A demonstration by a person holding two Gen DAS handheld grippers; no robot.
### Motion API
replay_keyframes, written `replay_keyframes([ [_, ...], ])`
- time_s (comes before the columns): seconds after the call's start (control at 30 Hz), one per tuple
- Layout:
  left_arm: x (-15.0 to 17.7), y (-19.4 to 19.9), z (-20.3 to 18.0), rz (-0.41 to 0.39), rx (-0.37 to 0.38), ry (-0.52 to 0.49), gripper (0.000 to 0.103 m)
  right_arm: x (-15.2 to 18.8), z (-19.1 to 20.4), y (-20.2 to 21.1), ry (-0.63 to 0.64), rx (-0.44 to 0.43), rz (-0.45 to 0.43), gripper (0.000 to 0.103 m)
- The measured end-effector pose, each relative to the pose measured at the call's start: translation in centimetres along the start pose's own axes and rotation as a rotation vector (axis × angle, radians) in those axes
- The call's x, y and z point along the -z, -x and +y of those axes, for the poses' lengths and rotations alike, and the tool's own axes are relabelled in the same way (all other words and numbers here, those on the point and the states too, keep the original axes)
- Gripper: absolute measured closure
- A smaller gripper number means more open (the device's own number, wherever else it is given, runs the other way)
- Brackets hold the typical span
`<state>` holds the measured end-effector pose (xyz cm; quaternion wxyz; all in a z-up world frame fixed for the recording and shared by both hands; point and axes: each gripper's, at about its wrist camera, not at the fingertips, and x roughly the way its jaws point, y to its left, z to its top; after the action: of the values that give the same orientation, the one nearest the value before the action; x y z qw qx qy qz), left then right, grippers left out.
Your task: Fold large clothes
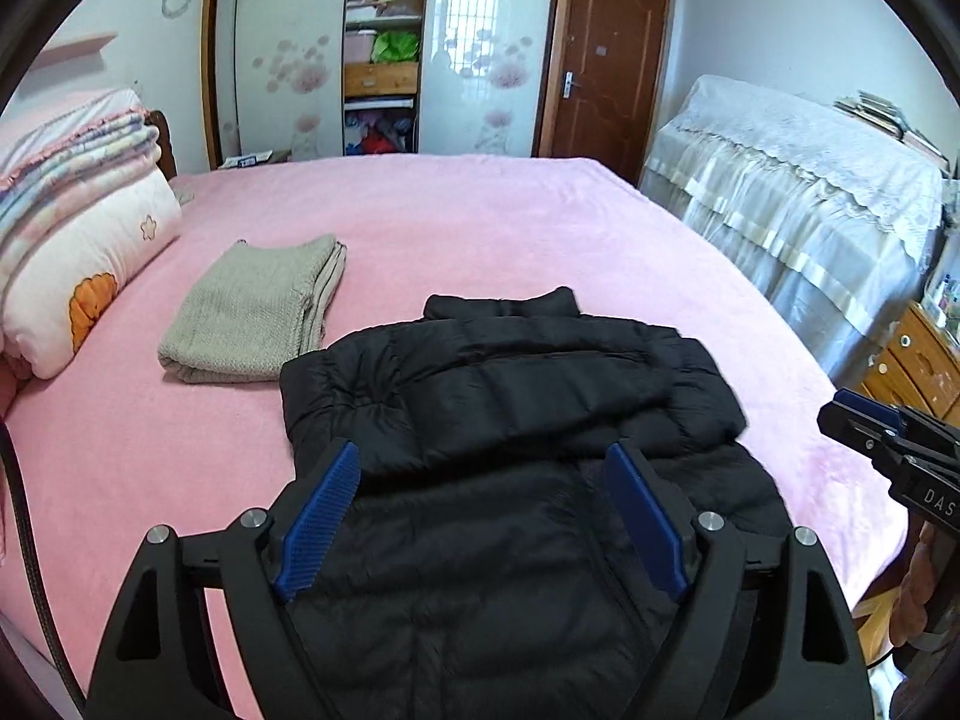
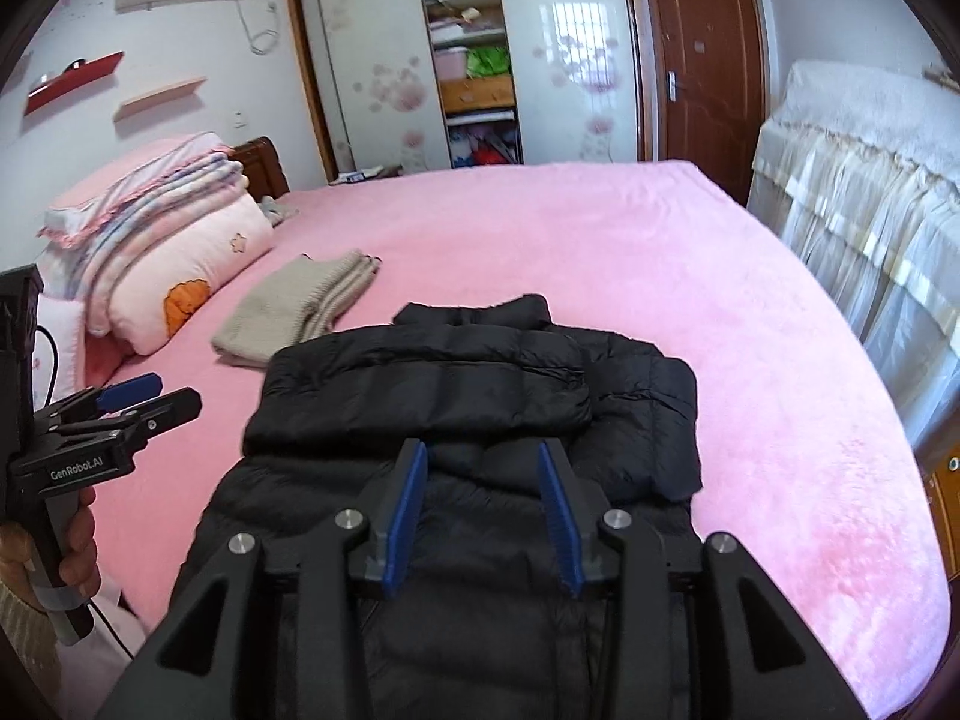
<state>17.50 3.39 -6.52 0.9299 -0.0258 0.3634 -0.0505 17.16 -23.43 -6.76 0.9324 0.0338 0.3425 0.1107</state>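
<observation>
A black puffer jacket (image 1: 510, 396) lies on the pink bed (image 1: 480, 222), sleeves folded across its chest and collar pointing away. My left gripper (image 1: 483, 462) hovers above the jacket's near half, wide open, nothing between its blue pads (image 1: 318, 528). In the right wrist view the same jacket (image 2: 480, 384) lies below my right gripper (image 2: 483, 456), which is partly open and holds nothing. Each gripper shows in the other's view: the right gripper (image 1: 864, 420) at the right edge, the left gripper (image 2: 150, 399) at the left, held by a hand (image 2: 72, 546).
A folded beige knit (image 1: 258, 312) lies on the bed left of the jacket. Stacked quilts and pillows (image 1: 78, 228) fill the bed's left end. A cloth-covered piece of furniture (image 1: 798, 204) and a wooden drawer unit (image 1: 918, 360) stand to the right. Wardrobe (image 1: 384, 48) and door (image 1: 606, 60) behind.
</observation>
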Motion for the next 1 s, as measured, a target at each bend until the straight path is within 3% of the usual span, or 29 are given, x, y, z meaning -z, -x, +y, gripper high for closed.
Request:
replay_keyframes([
  [0.1,0.6,2.7,-0.8,-0.023,0.005,0.016,0.007,0.4,0.7,2.5,0.005,-0.013,-0.022,0.062],
  [0.57,3.3,10.5,-2.9,-0.101,-0.034,0.043,0.006,2.9,1.9,12.5,0.066,-0.011,-0.168,0.047],
  [0.8,6.3,12.8,-1.6,-0.149,-0.028,0.074,0.006,5.1,0.9,15.2,0.060,0.023,-0.251,0.044],
  [0.93,9.0,13.3,0.3,-0.178,-0.038,0.096,0.006,7.2,-0.1,15.0,0.064,0.058,-0.250,0.044],
  [1.0,10.3,12.9,1.4,-0.148,-0.064,0.108,0.006,8.6,-0.8,14.5,0.082,0.090,-0.223,0.044],
])
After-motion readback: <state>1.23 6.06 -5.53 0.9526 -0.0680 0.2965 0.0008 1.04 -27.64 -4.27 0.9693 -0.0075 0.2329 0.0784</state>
